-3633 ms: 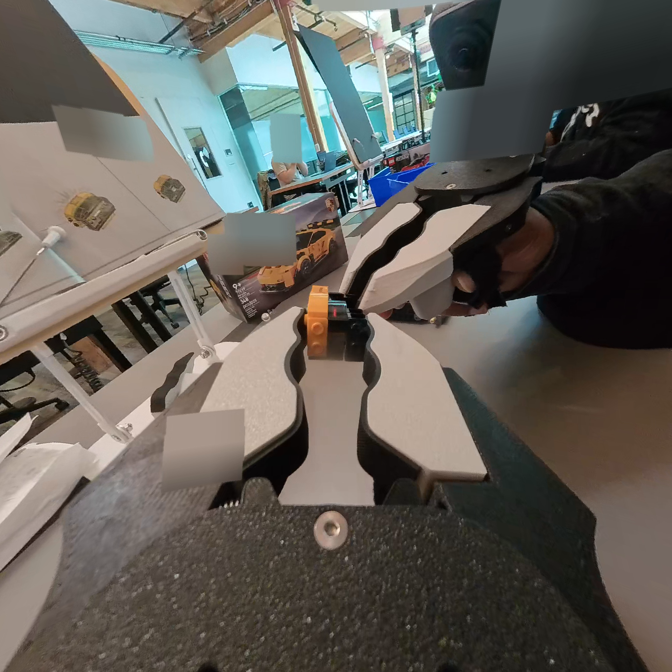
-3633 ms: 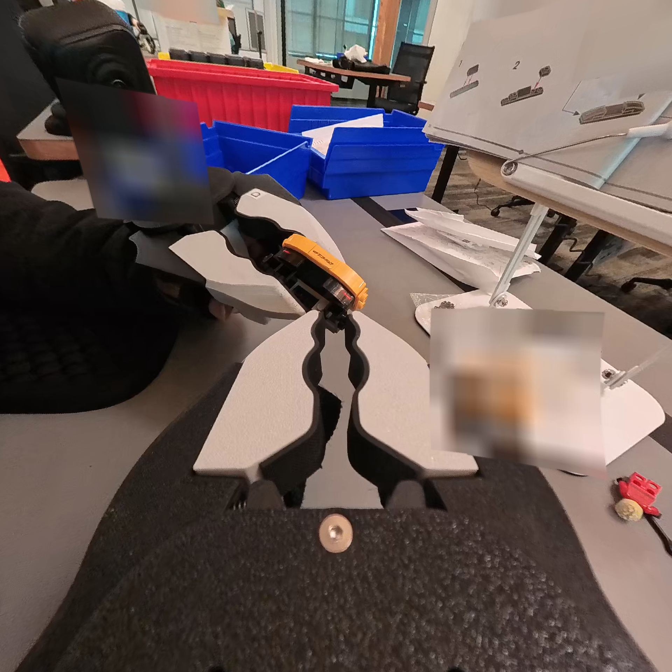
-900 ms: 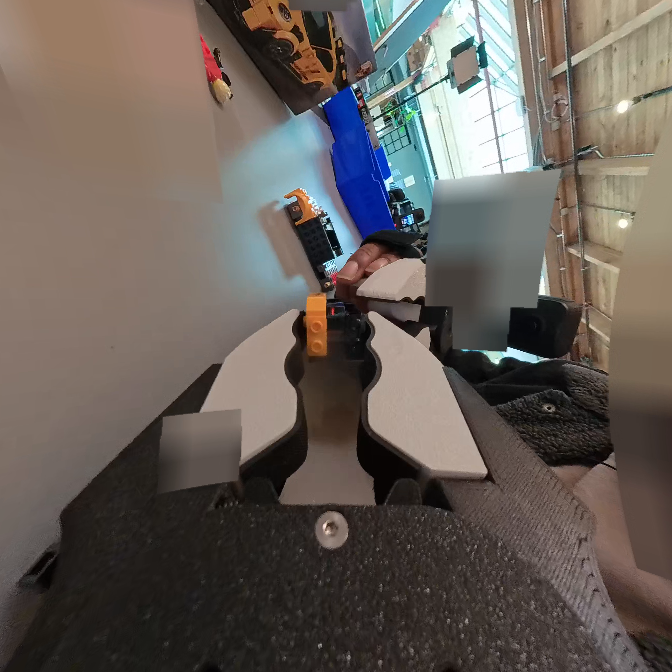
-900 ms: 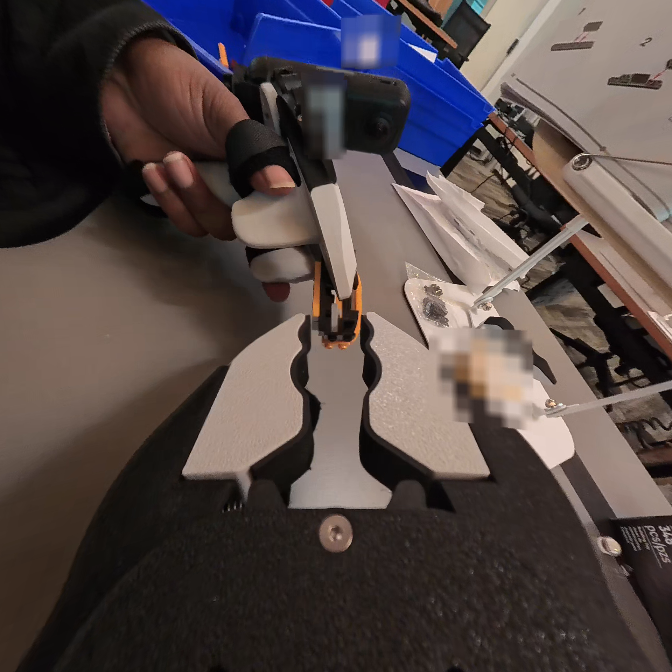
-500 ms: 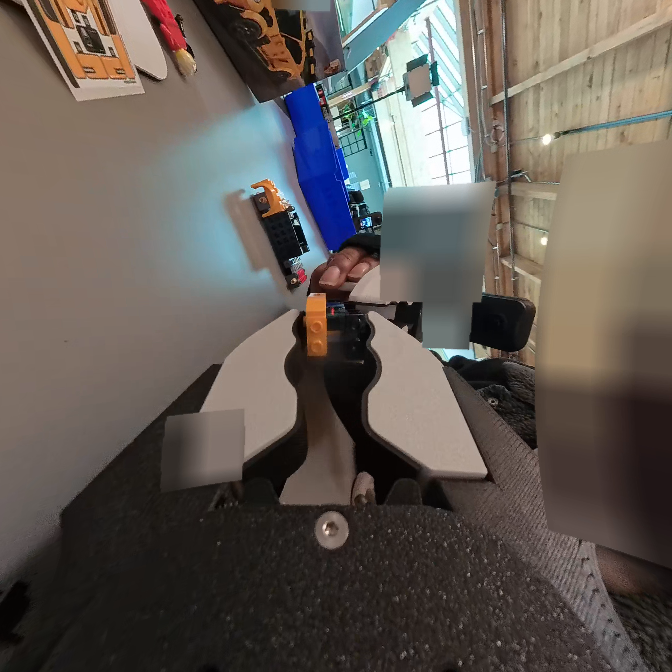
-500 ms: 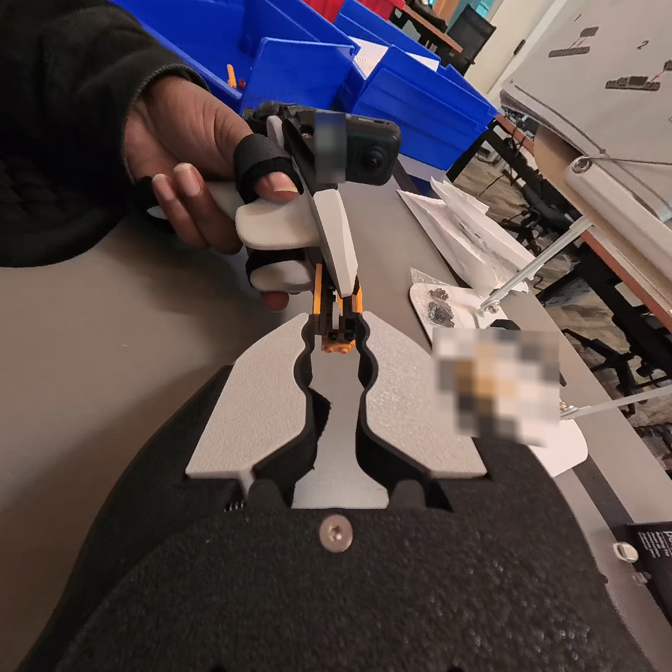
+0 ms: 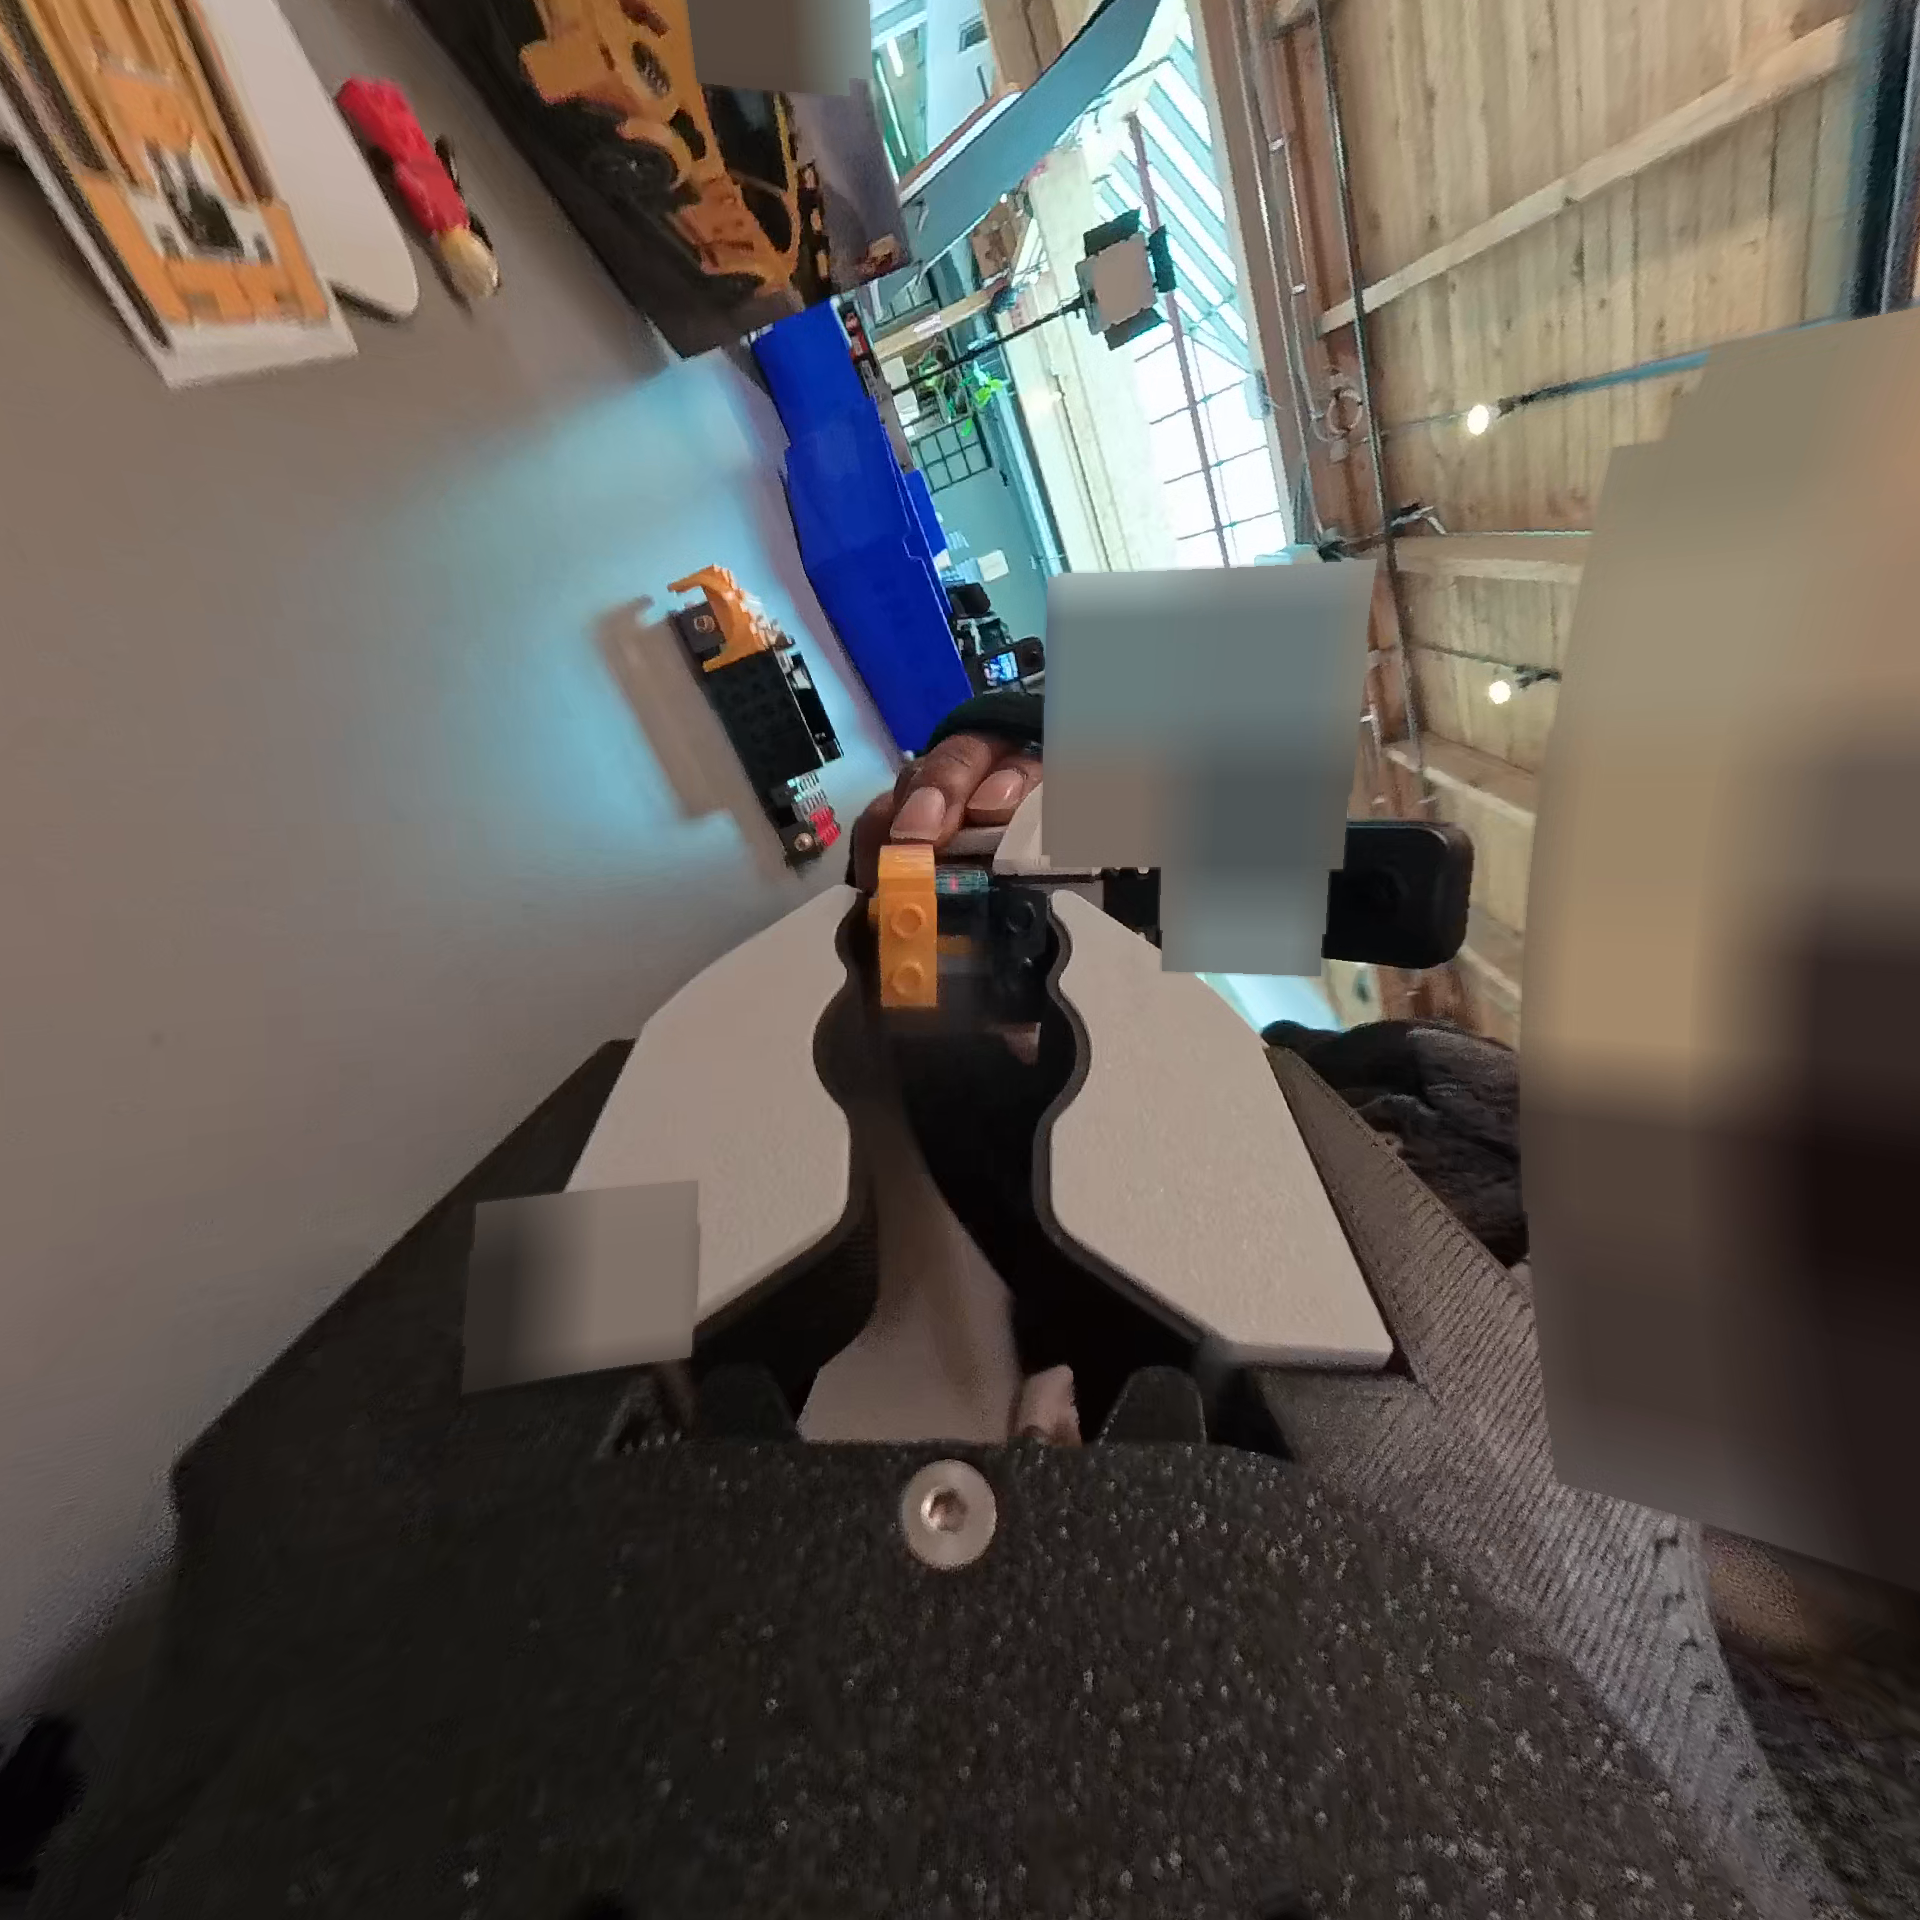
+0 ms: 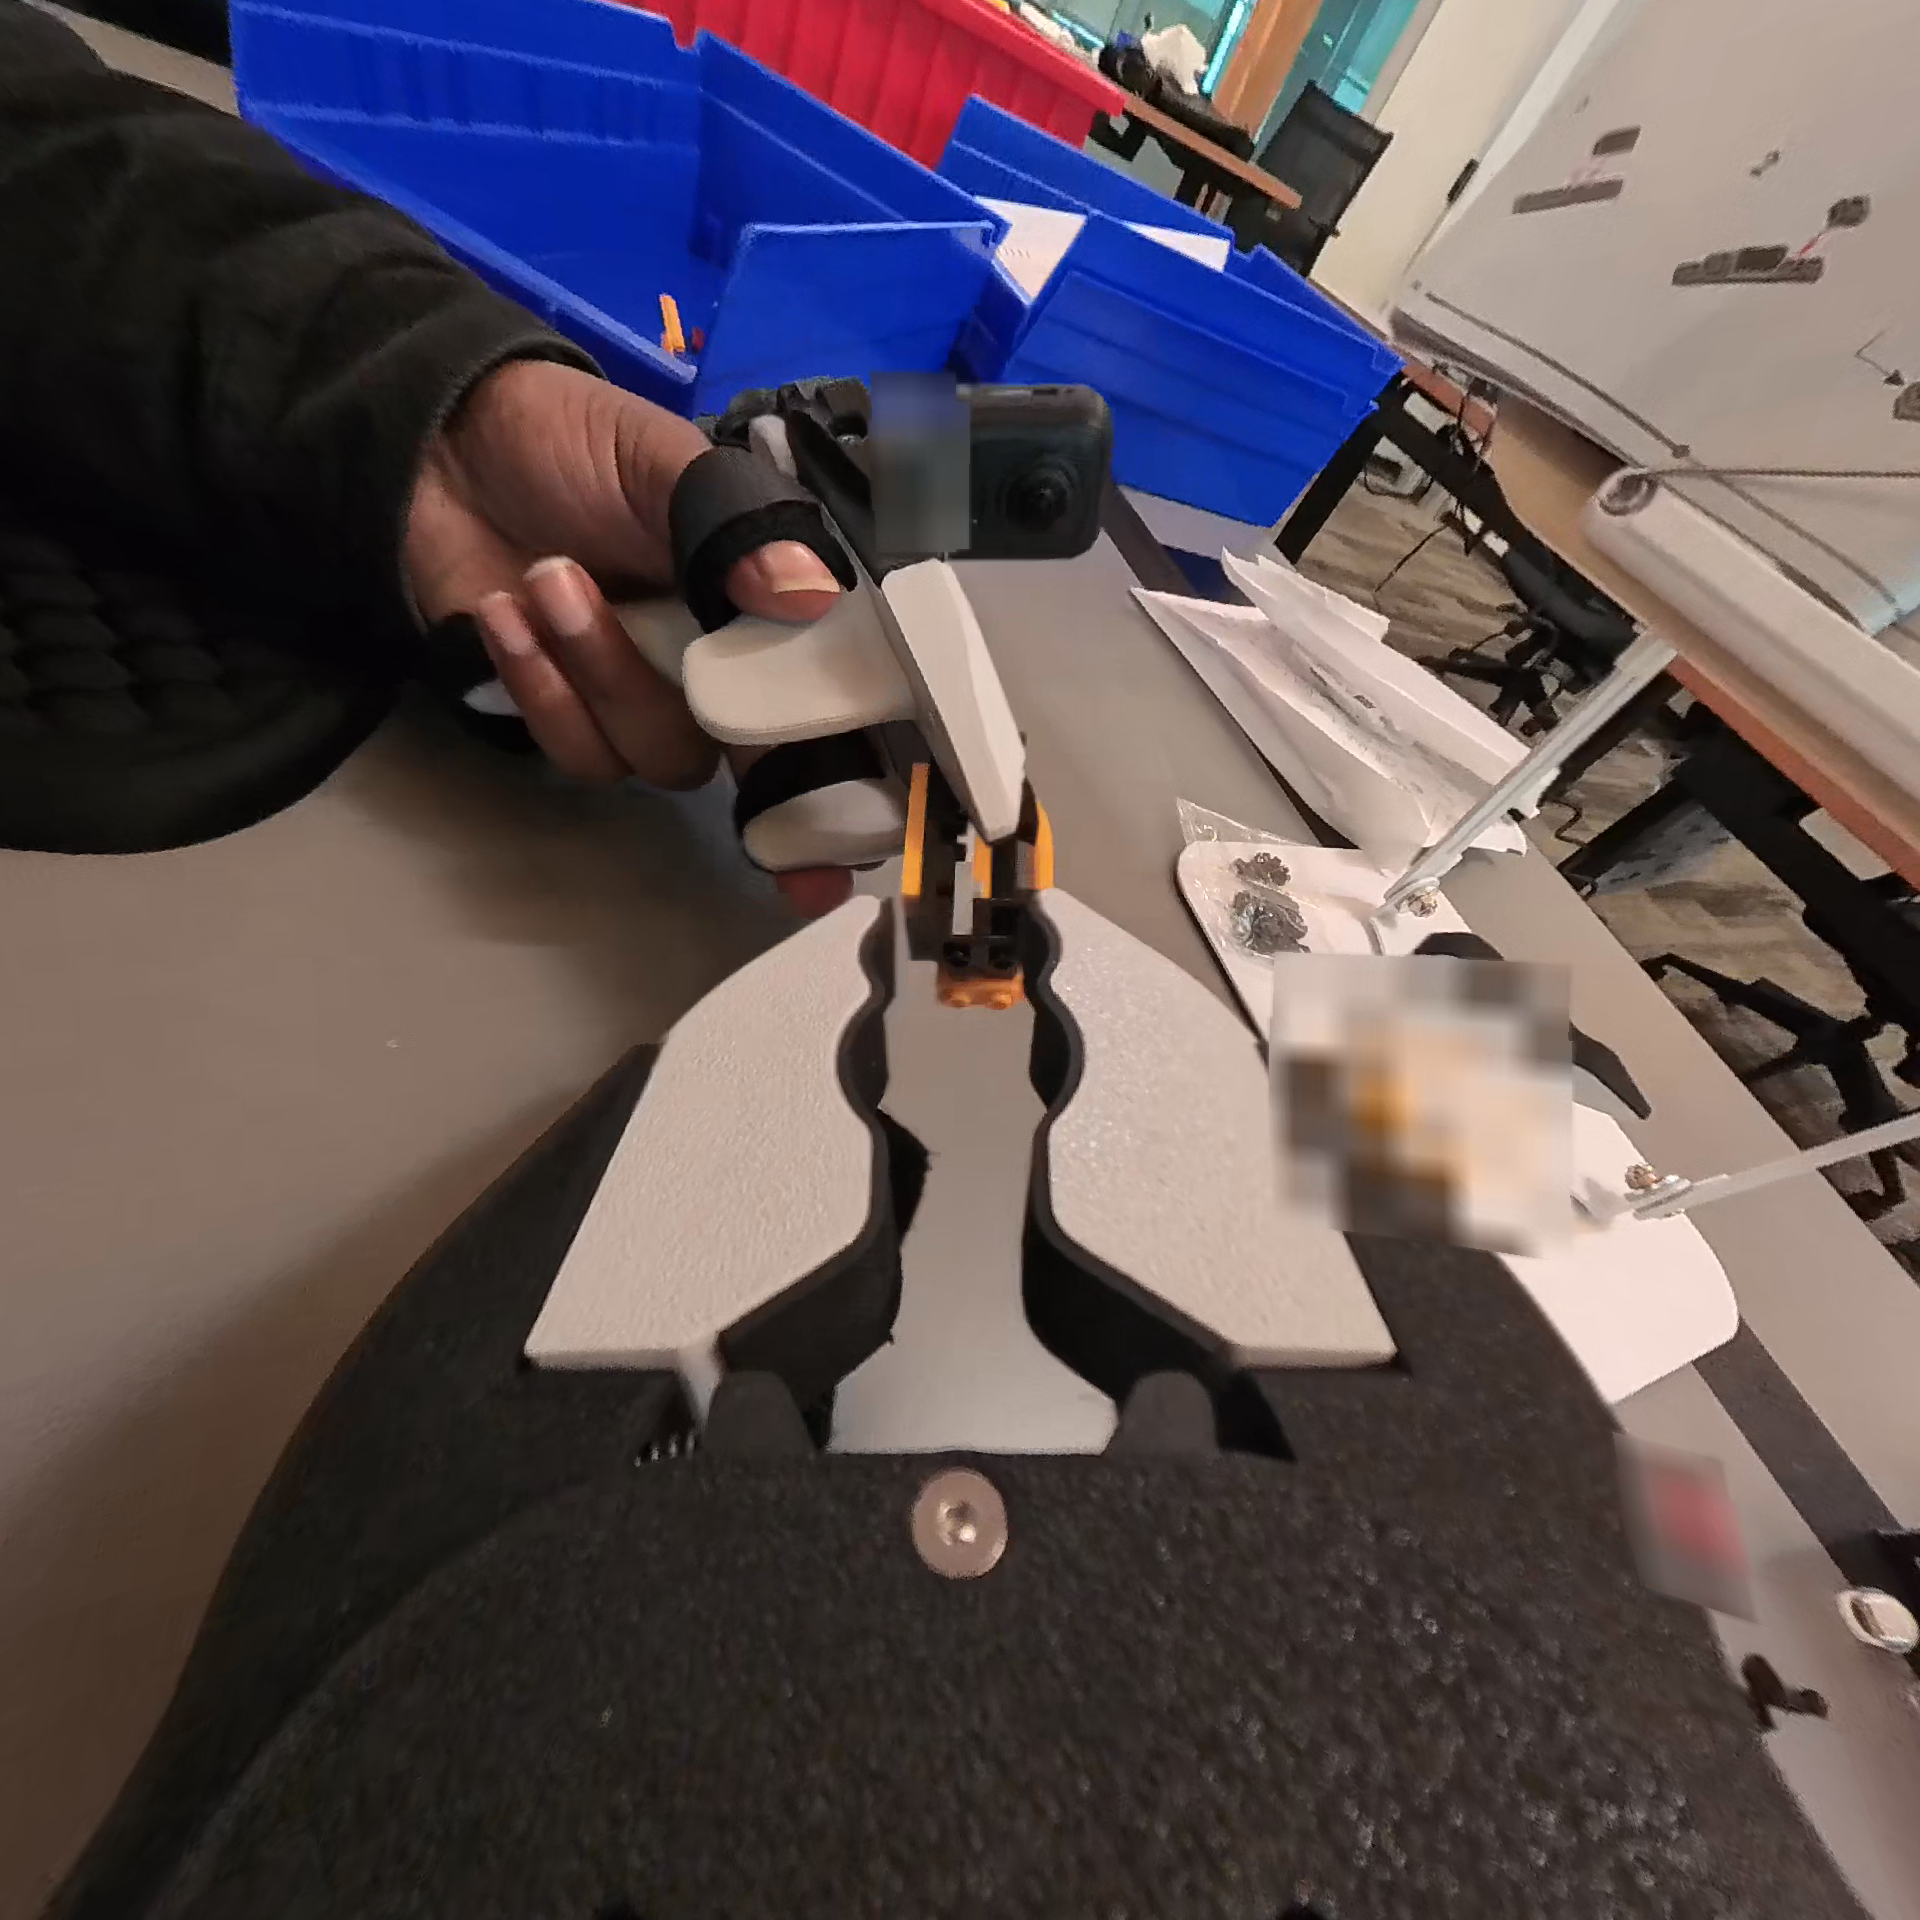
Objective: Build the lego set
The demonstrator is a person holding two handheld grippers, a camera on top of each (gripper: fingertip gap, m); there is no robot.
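A: How does my left tool stand?

B: Its two grey, wavy-edged fingers are clamped on a small sub-assembly of orange and black plastic bricks. The orange two-stud piece sits against one finger, the black part against the other, right at the tips.

A: And my right tool?

B: Its fingers stand a little apart, with the lower end of that same brick cluster between the tips. I cannot tell whether they press on it or only flank it. In the right wrist view my left tool comes down from above, one white finger edge-on, and a bare hand with black finger straps holds its handle.

A: What lies farther out?

B: In the left wrist view the grey surface runs up the left side of the tilted picture. On it rests a longer black brick chassis with an orange hooked end and a few red pieces at the near end, well apart from my tools. Beyond it lie a printed sheet in orange and black, a small red and cream piece and the dark set box with a yellow car on it.

A: And on the right?

B: Blue plastic bins stand behind the hand, white paper bags lie beside them, and a white stand base carries thin metal rods.
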